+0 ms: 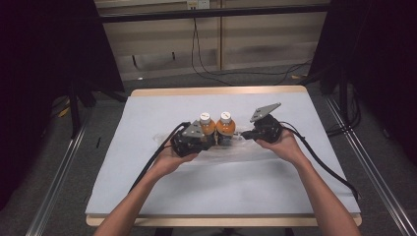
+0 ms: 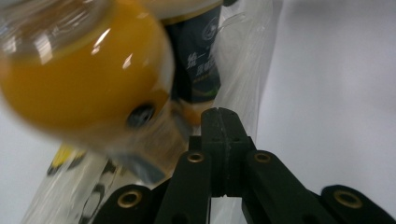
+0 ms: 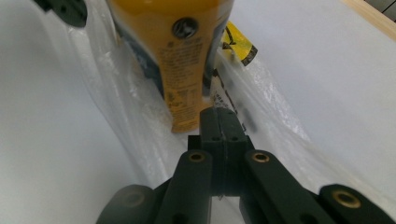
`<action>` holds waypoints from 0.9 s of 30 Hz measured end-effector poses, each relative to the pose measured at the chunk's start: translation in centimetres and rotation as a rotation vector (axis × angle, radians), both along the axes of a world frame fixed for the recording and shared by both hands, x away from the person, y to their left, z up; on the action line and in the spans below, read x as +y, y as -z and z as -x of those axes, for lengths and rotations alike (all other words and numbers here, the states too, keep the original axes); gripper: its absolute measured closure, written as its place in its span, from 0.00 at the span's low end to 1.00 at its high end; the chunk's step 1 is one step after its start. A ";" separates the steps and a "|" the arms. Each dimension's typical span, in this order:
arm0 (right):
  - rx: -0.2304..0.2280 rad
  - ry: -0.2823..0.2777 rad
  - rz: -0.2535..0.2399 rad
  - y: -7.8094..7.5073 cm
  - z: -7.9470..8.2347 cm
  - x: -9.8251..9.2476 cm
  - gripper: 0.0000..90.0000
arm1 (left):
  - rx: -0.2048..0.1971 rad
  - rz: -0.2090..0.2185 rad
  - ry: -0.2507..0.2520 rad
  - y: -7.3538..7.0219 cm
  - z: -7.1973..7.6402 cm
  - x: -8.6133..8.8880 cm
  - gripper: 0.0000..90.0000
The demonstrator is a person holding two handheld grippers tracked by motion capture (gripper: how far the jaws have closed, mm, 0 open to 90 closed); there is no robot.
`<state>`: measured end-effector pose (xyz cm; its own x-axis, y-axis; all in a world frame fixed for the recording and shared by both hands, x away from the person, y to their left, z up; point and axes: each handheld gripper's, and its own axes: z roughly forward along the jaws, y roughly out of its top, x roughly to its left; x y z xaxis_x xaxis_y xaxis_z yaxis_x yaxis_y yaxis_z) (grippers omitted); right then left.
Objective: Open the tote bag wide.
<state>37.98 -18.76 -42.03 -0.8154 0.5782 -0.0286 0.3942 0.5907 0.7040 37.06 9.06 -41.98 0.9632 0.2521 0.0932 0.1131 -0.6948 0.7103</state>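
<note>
Both tools' jaws pressed together on clear plastic bag (image 3: 140, 112), two orange-juice bottles (image 1: 216, 127) standing inside.

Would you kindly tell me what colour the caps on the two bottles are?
White caps on both orange-filled bottles, clearest in the high view.

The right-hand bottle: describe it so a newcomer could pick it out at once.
On the pale cloth covering the table, two orange-filled bottles stand side by side at the middle, on a clear plastic bag. The right-hand bottle is nearest the right tool; its twin, the left-hand bottle, stands by the left tool.
</note>
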 end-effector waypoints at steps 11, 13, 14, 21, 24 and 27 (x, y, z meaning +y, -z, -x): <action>0.048 -0.042 0.088 -0.3 -2.5 1.5 1.00 | -0.064 -0.112 0.001 -0.1 -0.4 -3.0 1.00; 0.063 -0.044 0.102 0.0 -3.0 2.0 1.00 | -0.062 -0.127 0.008 0.3 -0.3 -3.2 1.00; 0.072 -0.047 0.104 0.2 -3.3 2.1 1.00 | -0.072 -0.133 0.007 0.4 -0.3 -3.2 1.00; 0.119 -0.054 0.117 1.6 -4.8 3.1 1.00 | -0.065 -0.180 0.011 2.0 -0.4 -3.6 1.00; 0.155 -0.036 0.108 2.3 -5.8 3.2 1.00 | -0.060 -0.195 0.011 2.5 -0.5 -3.7 1.00; 0.171 -0.023 0.097 2.7 -6.3 3.4 1.00 | -0.056 -0.206 0.010 3.2 -0.6 -3.7 1.00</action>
